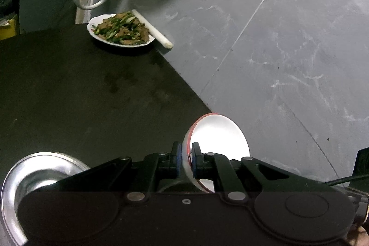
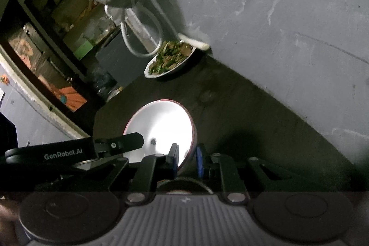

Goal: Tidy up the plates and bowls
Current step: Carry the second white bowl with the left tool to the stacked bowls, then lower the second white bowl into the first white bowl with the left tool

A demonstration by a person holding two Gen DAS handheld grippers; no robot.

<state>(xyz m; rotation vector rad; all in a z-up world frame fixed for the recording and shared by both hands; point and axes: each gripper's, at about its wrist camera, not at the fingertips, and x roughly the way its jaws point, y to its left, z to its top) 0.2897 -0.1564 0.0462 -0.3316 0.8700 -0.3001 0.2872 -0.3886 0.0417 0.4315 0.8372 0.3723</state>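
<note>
White bowl (image 1: 216, 146) is pinched by its red rim in each clenched claw (image 1: 186, 159), above the dark tabletop's (image 1: 80, 89) near edge; level wrists and firm grips should prevent slipping.

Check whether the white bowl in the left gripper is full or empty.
Empty. The white red-rimmed bowl, pinched at its rim by the left gripper, shows a bare, glossy white inside with no food visible.

Home dining spot (plate of food (image 1: 121, 30))
</note>
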